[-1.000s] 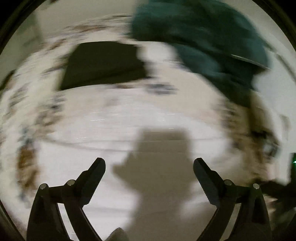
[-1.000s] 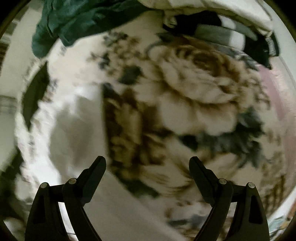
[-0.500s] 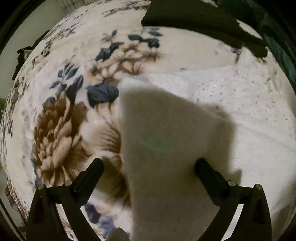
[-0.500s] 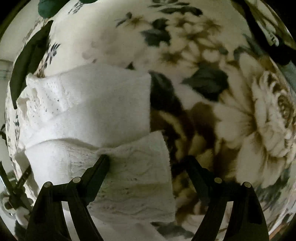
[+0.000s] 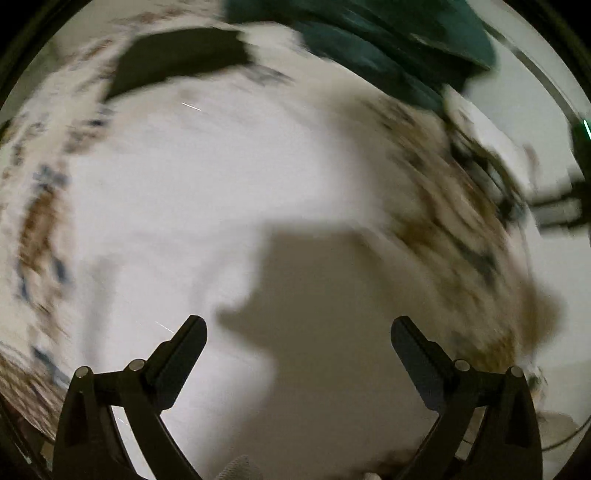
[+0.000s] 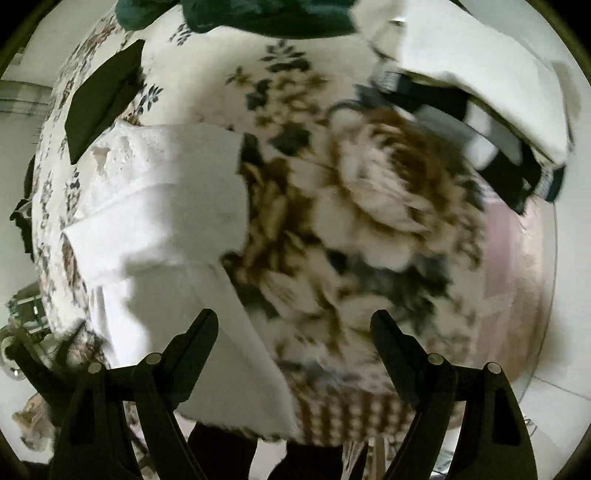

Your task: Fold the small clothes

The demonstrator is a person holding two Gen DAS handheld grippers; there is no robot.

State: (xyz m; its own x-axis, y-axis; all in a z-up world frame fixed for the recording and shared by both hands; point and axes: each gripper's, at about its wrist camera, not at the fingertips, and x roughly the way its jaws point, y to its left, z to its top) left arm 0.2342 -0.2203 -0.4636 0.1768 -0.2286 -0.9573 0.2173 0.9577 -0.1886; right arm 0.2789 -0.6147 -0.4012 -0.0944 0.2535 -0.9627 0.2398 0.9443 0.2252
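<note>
I read no writing anywhere. Both my left gripper (image 5: 298, 332) and right gripper (image 6: 293, 326) hang spread and empty over the white garment (image 6: 166, 206) on the floral blanket (image 6: 369, 206).

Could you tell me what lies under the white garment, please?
The white garment lies flat on the floral blanket, which shows around it. Whatever is directly beneath the garment is covered.

A home: floral blanket (image 6: 369, 206) strewn with clothes (image 6: 266, 14)
</note>
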